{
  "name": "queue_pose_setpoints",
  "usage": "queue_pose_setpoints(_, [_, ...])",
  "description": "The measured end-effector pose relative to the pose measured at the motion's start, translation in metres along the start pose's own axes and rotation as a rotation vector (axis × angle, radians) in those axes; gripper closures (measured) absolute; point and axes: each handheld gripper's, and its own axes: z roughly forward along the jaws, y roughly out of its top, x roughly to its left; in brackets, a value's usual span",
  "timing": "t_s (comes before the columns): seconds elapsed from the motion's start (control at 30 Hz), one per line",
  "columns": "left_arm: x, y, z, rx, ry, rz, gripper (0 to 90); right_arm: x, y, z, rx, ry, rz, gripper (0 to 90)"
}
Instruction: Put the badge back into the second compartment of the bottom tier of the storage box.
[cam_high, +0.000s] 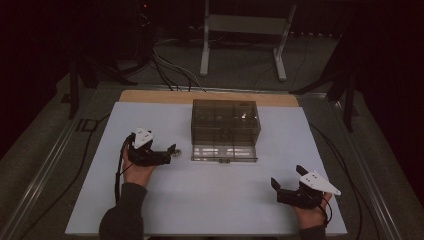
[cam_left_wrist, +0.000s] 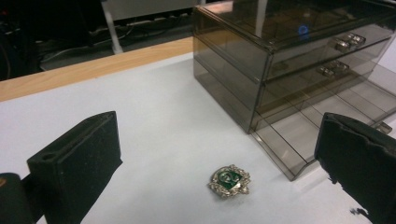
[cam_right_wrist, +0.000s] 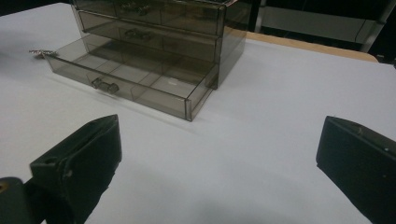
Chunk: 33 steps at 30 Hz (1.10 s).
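A small green-and-silver brooch (cam_left_wrist: 229, 181) lies on the white table (cam_high: 210, 200) just beside the smoky acrylic drawer box (cam_high: 225, 121), whose bottom drawer (cam_right_wrist: 126, 77) stands pulled out (likely to receive it), with the left gripper (cam_high: 170, 152) spread wide around it and the right gripper (cam_high: 285, 182) resting wide and empty, well apart.

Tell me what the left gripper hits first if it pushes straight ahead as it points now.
Likely the small silver and green brooch on the white table, between the open left gripper's jaws; beyond it, the smoky clear plastic drawer box.
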Motion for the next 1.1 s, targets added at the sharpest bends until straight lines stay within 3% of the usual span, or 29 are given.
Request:
queue_pose_setpoints(0.3, [-0.004, -0.004, 0.012, 0.027, -0.020, 0.000, 1.2, 0.000, 0.000, 0.000, 0.003, -0.001, 0.000, 0.6])
queue_pose_setpoints(0.67, [-0.008, -0.013, 0.030, 0.095, -0.043, 0.001, 1.6, 0.000, 0.000, 0.001, 0.005, 0.000, 0.003, 0.6])
queue_pose_setpoints(0.87, [-0.008, -0.018, 0.038, 0.144, -0.082, -0.028, 8.4, 0.000, 0.000, 0.001, 0.007, 0.000, 0.002, 0.6])
queue_pose_setpoints(1.1, [-0.016, -0.024, 0.049, 0.196, -0.084, 0.021, 21.1, -0.001, 0.000, 0.001, 0.008, -0.001, 0.004, 0.7])
